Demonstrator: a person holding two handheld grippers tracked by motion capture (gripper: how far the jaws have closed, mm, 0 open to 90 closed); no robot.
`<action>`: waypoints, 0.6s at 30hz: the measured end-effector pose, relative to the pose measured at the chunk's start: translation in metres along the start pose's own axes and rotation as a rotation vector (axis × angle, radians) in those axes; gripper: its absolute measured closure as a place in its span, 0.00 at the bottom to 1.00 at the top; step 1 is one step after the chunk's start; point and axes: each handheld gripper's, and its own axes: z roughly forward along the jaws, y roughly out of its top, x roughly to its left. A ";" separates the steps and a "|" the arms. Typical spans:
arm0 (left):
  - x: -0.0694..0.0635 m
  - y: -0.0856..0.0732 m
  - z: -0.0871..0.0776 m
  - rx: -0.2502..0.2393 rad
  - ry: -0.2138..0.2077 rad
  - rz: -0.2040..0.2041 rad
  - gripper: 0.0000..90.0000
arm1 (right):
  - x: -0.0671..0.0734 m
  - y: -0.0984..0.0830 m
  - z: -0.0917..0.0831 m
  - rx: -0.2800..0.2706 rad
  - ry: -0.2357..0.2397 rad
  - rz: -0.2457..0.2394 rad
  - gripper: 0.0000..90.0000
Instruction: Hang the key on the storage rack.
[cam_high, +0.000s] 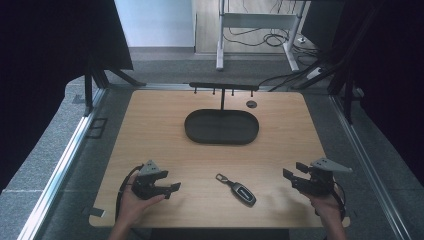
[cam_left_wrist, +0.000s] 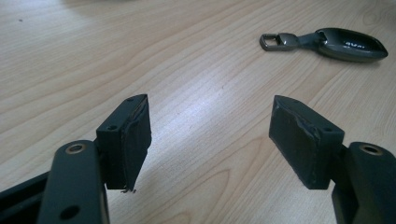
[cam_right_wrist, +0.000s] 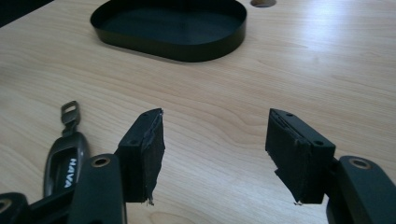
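A dark car key fob (cam_high: 243, 192) with a metal loop lies flat on the wooden table (cam_high: 160, 140), near the front edge and between my two grippers. My left gripper (cam_high: 171, 190) rests low at the front left, pointing right toward the fob, jaws open with bare table between them. In the left gripper view (cam_left_wrist: 210, 135) the key fob (cam_left_wrist: 348, 43) lies ahead to the right. My right gripper (cam_high: 294, 171) is at the front right, angled toward the table's middle, open and holding nothing. In the right gripper view (cam_right_wrist: 215, 144) the key fob (cam_right_wrist: 65, 158) lies just outside the left jaw.
A black oval tray (cam_high: 222, 142) sits at the table's middle back, and the same tray (cam_right_wrist: 177, 51) lies ahead in the right gripper view. Behind it stands a black bar with small hooks (cam_high: 223, 87). A round cable hole (cam_high: 251, 104) is at the back right.
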 end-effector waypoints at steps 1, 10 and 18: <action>0.000 0.000 -0.001 -0.005 0.001 -0.003 0.34 | 0.000 0.000 0.000 0.000 0.000 0.000 0.43; 0.001 0.000 -0.007 -0.019 0.006 -0.011 0.34 | 0.011 0.017 -0.001 0.009 0.042 -0.046 0.44; -0.001 0.000 -0.005 -0.012 -0.004 -0.004 0.34 | 0.023 0.040 0.003 0.030 0.060 -0.073 0.43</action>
